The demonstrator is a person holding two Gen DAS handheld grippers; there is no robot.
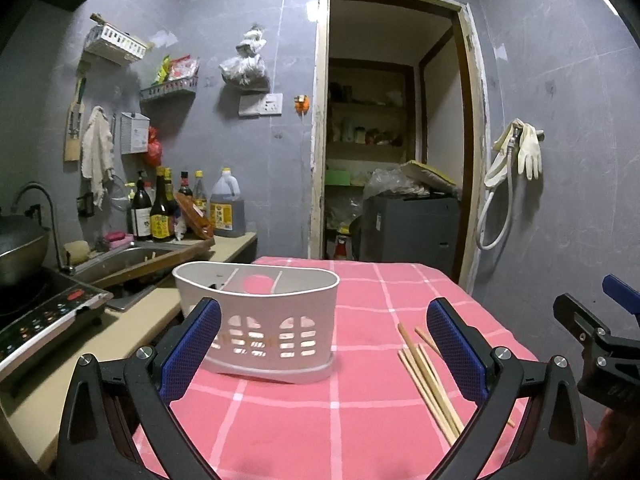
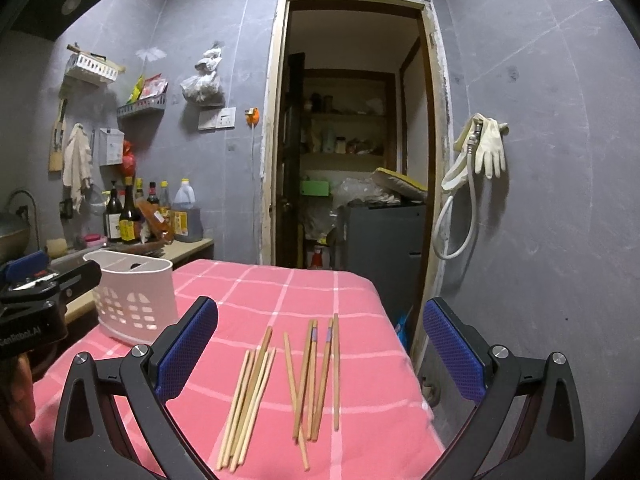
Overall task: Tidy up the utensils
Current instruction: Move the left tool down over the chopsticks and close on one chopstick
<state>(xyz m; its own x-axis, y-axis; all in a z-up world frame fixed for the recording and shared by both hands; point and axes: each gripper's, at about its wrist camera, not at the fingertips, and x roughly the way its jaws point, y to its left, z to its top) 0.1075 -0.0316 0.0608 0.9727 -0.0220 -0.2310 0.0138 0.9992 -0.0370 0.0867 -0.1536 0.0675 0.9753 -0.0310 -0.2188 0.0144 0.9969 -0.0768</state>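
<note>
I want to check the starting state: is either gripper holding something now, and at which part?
Nothing is held. The left gripper and right gripper both have open jaws; the chopsticks lie on the tablecloth.

Left tool [image 1: 324, 344] jaws wide apart, nothing between them. White perforated caddy [image 1: 264, 320] upright on pink checked surface [image 1: 360, 412], far left. Wooden chopsticks [image 1: 428, 376] lie loose, near right. Right tool [image 1: 600, 332] at right edge.
</note>
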